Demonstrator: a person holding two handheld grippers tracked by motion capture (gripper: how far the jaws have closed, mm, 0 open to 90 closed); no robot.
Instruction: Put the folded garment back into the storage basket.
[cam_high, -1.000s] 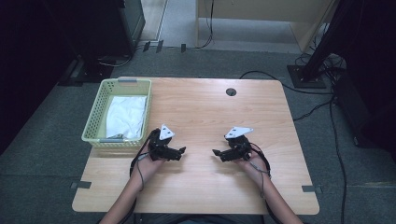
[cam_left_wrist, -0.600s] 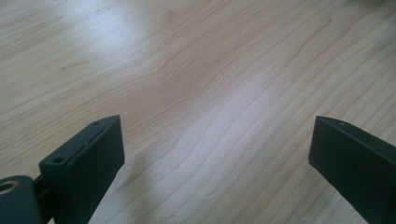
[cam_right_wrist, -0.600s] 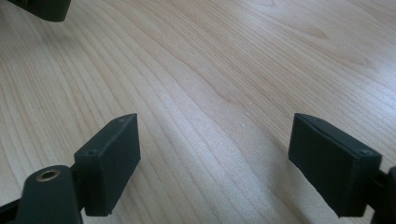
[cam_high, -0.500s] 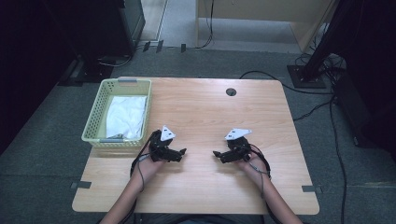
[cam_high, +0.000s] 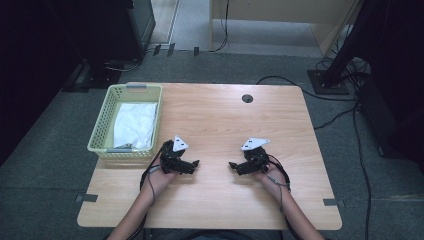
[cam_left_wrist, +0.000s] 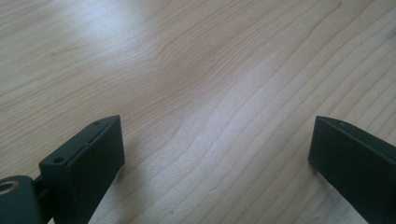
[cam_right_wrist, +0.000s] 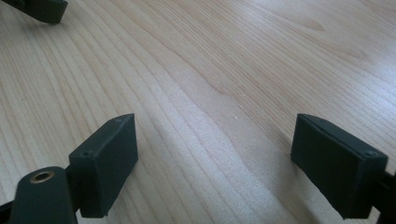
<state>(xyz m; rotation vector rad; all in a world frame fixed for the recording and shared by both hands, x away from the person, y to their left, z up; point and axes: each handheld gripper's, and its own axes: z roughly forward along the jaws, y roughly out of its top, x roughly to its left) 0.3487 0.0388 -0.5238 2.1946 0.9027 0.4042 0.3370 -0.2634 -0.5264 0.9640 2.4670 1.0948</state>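
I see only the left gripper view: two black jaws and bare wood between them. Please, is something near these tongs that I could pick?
Observer: Nothing close. In the high view the left tongs sit low over the table, pointing toward the right tongs.
Operator: Are the right tongs holding something?
Observer: No. The right gripper view shows its jaws wide apart, bare wood between them.
Operator: Where is the nearest object, then?
Observer: A pale green basket stands at the table's far left corner, just beyond your left hand, with a white cloth lying inside it.
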